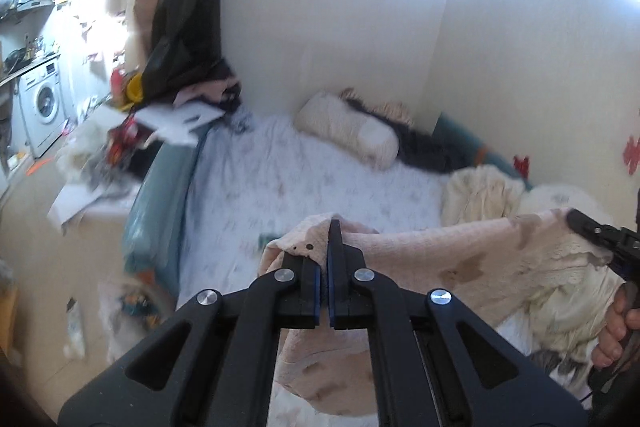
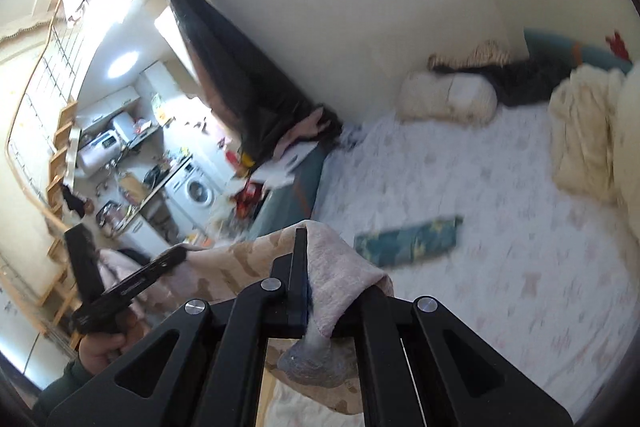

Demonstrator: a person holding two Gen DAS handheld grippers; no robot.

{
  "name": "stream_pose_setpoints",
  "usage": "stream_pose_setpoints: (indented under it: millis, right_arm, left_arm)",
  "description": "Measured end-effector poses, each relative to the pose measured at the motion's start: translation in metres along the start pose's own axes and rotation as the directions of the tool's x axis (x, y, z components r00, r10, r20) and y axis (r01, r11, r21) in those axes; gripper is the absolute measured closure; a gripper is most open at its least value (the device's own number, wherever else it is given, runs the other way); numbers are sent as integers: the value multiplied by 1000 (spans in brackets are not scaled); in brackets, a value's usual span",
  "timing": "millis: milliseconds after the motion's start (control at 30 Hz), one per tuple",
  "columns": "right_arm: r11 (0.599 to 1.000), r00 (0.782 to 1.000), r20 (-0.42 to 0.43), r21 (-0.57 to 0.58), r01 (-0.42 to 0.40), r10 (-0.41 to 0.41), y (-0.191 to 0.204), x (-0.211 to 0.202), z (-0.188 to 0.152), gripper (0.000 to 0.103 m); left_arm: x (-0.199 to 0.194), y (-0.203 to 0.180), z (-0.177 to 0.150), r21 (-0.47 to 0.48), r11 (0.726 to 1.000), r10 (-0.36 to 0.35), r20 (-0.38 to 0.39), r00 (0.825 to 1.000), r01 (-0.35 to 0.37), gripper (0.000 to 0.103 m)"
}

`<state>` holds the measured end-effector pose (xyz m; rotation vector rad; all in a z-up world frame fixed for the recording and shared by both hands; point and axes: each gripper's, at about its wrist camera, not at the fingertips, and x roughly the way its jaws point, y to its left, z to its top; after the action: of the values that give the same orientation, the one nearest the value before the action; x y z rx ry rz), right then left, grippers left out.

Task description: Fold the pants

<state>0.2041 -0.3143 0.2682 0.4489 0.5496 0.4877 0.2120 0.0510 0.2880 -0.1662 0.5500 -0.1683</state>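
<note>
Surface is a bed with a white, faintly patterned sheet (image 1: 280, 179) and a teal padded edge, pushed into a corner of cream walls. At the head: a cream fluffy pillow (image 1: 348, 131) with a dark garment beside it. A crumpled cream blanket (image 1: 480, 195) is bunched on the wall side. A flat blue-green patterned cloth (image 2: 408, 237) lies alone on the sheet, well apart from the pillow. A dark curtain (image 1: 188, 7) hangs at the bed's far corner, with a cluttered pile of papers and clothes below it. Beyond is a kitchen area with a white front-loading washing machine (image 1: 42, 107) under a cluttered bench.

Left gripper (image 1: 329, 227): jaws pressed nearly together, pinching a top edge of the pink fleece pants with tan patches (image 1: 460, 251). Right gripper (image 2: 320, 239): left finger visible, right one buried under cloth; it is clamped on another part of the same edge, fabric draped over the tip. Pants are lifted off the bed, stretched between the two grippers and hanging down below them. Both frames are motion-blurred.
</note>
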Motion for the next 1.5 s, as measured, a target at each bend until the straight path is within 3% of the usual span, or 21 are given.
stream_pose_setpoints:
  millis: [100, 200, 300, 367, 433, 533, 633, 667, 700, 767, 867, 967, 1033, 1067, 1100, 1200, 1267, 1300, 1333, 1400, 1500]
  right_arm:
    - [999, 998, 59, -45, -12, 14, 2, -3, 17, 101]
    - [998, 999, 36, -60, -1, 3, -6, -5, 4, 101]
    - [999, 998, -60, -33, 27, -29, -27, 1, -37, 101]
    - [999, 989, -142, 11, 40, -39, -46, 5, -78, 101]
    - [996, 971, -237, 64, 59, -42, -70, 11, -135, 101]
    - [982, 910, -410, 140, 126, -59, -104, 23, -230, 101]
    - [958, 837, -543, 204, 203, -61, -134, 26, -314, 101]
    - [950, 811, -582, 220, 222, -54, -140, 25, -337, 101]
    - [944, 779, -625, 223, 242, -52, -143, 25, -360, 101]
    - [937, 757, -651, 233, 260, -48, -149, 22, -383, 101]
    - [929, 702, -701, 168, 330, -123, -154, 25, -411, 97]
    - [901, 611, -754, 57, 430, -244, -156, 27, -419, 95]
    - [882, 555, -773, -10, 472, -306, -156, 24, -416, 83]
    - [878, 543, -772, -40, 477, -331, -155, 21, -415, 70]
    - [877, 541, -761, -77, 475, -359, -151, 15, -412, 53]
    - [880, 552, -717, -186, 438, -426, -137, 7, -395, 45]
    - [887, 604, -662, -231, 401, -445, -126, 3, -379, 45]
    - [893, 626, -645, -235, 383, -438, -123, 3, -375, 46]
    - [911, 652, -641, -218, 351, -404, -119, 10, -372, 47]
    - [945, 667, -677, -144, 295, -311, -116, 28, -376, 60]
    - [948, 615, -741, -94, 304, -270, -129, 66, -403, 67]
  left_arm:
    - [-5, -8, 10, 24, 999, -44, 80, 996, 43, 102]
    - [-3, -9, -8, 62, 997, -55, 55, 997, 52, 102]
    - [17, 3, -51, 54, 998, -37, -79, 996, 41, 102]
    - [40, 18, -106, 10, 999, -33, -253, 967, 36, 102]
    - [58, 28, -167, -14, 1000, 2, -404, 915, -8, 102]
    - [83, 47, -279, -75, 996, -11, -626, 780, -47, 102]
    - [89, 63, -356, -183, 979, -82, -750, 656, -87, 102]
    - [88, 66, -374, -185, 978, -85, -767, 636, -93, 102]
    - [85, 67, -386, -150, 984, -56, -769, 637, -95, 102]
    - [81, 67, -400, -116, 989, -30, -775, 632, -95, 102]
    - [83, 68, -415, -34, 992, 46, -791, 610, -119, 102]
    - [86, 73, -421, -1, 988, 91, -802, 590, -154, 100]
    - [87, 74, -423, 23, 986, 115, -802, 587, -163, 96]
    - [87, 75, -422, 50, 983, 146, -796, 588, -176, 93]
    - [84, 75, -420, 65, 981, 165, -783, 600, -185, 88]
    - [75, 70, -409, 58, 985, 153, -734, 662, -164, 87]
    - [70, 54, -406, 65, 993, 119, -703, 701, -103, 86]
    - [72, 45, -408, 83, 994, 112, -699, 706, -76, 85]
    - [77, 35, -413, 102, 994, 101, -706, 701, -40, 84]
    - [91, 22, -424, 102, 995, 75, -734, 675, 0, 84]
    - [119, 21, -449, 108, 994, 95, -800, 593, -13, 84]
